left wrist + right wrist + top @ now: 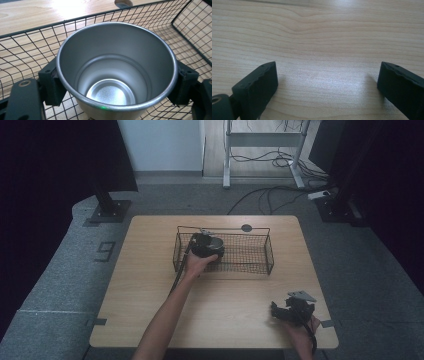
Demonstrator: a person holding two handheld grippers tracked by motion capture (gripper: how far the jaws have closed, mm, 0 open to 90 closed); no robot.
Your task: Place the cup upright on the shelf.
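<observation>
High view: your left gripper [206,249] is inside the wire basket [265,251], at its left end, clamped on a steel cup [214,243]. Your right gripper [289,311] sits near the table's [150,285] front right corner, well apart from the basket.

Left gripper view: jaws press the cup [117,72] from both sides just under the rim, so it's gripped. The cup is empty, upright or nearly so, mouth up toward the camera, long axis roughly vertical. Basket mesh [32,47] is all around and under it. Can't tell if the base touches the basket floor.

Right gripper view: jaws wide apart, nothing between them, bare table [319,45] below.

Step in hand, my read: you're either placing the cup in the basket or lifting it out. Either way, keep the axis vertical and move straight up or down so the jaws clear the left wall; to place, spread the jaws only once the base is seated.
</observation>
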